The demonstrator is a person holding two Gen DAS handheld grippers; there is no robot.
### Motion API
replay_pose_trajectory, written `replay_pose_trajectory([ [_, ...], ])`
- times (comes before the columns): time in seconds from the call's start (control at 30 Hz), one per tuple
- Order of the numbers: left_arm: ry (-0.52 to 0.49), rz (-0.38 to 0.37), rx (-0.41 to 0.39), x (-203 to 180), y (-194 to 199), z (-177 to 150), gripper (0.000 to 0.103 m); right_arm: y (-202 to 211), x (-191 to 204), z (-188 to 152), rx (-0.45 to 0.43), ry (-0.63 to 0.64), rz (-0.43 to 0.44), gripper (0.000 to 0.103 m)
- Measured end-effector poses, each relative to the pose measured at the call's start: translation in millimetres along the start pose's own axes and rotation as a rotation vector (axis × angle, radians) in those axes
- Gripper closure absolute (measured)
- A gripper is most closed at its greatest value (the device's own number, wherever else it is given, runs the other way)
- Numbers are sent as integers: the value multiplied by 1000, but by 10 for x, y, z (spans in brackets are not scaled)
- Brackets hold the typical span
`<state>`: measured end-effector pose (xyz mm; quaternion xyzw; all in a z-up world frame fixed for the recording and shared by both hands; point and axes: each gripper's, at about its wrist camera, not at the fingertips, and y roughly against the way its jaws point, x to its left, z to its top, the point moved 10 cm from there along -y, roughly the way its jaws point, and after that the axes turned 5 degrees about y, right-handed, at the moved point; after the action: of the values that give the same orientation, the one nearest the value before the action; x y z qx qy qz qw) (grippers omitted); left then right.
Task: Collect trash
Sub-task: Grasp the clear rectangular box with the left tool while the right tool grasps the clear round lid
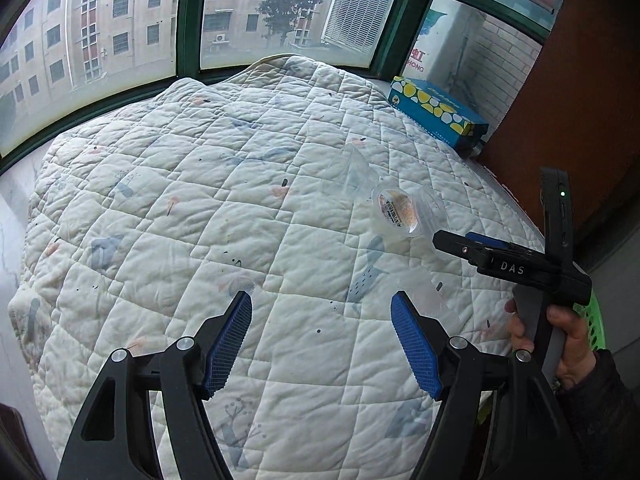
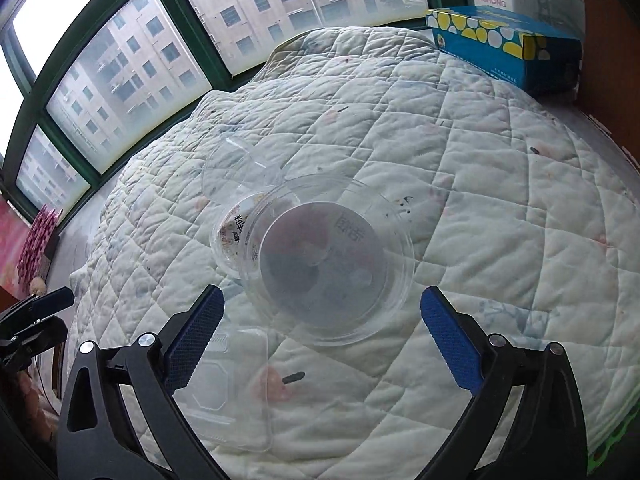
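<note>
Hovering: left gripper (image 1: pixel 322 344) above bare quilt (image 1: pixel 200 200), blue pads apart, nothing between them
Right gripper (image 2: pixel 322 344): jaws spread wide, empty, poised over the clear trash; seen from the left wrist view (image 1: pixel 472 244) beside the cups, held by a hand (image 1: pixel 560 340)
Large clear lid (image 2: pixel 328 264): flat on the quilt, just ahead of the right pads, overlapping a small labelled cup (image 2: pixel 234 232)
Other trash: a clear cup (image 2: pixel 240 168) lying behind the lid; a clear flat tray (image 2: pixel 232 384) under the right gripper's left finger
Blue dotted box (image 2: pixel 504 48): far corner of the quilt, near the window (image 2: pixel 120 80)
Green basket (image 1: pixel 596 320): at the quilt's right edge, mostly hidden
</note>
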<state>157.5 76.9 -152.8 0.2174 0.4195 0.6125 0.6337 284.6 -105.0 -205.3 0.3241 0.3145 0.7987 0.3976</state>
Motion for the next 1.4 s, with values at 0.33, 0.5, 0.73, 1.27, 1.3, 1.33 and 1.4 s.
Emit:
replay_pose_trajectory([
  [0.33,8,1,39,6,-147,-60,33,-215,-70,123,1,-57,91,5],
  [0.5,-8,-17,64,-129,-229,-138,33,-214,-82,127,12,-59,75,10],
  [0.73,11,-51,121,-427,-377,-249,34,37,-175,93,-26,-63,5,10],
  [1.27,125,43,194,-962,-848,-351,34,950,-530,-43,-145,-137,-119,10],
  [1.3,134,53,198,-961,-886,-348,34,987,-544,-54,-151,-140,-123,10],
  [1.33,144,58,203,-963,-915,-351,34,1018,-554,-65,-155,-139,-128,10],
  [1.4,160,72,210,-959,-975,-358,34,1084,-574,-93,-163,-136,-148,10],
])
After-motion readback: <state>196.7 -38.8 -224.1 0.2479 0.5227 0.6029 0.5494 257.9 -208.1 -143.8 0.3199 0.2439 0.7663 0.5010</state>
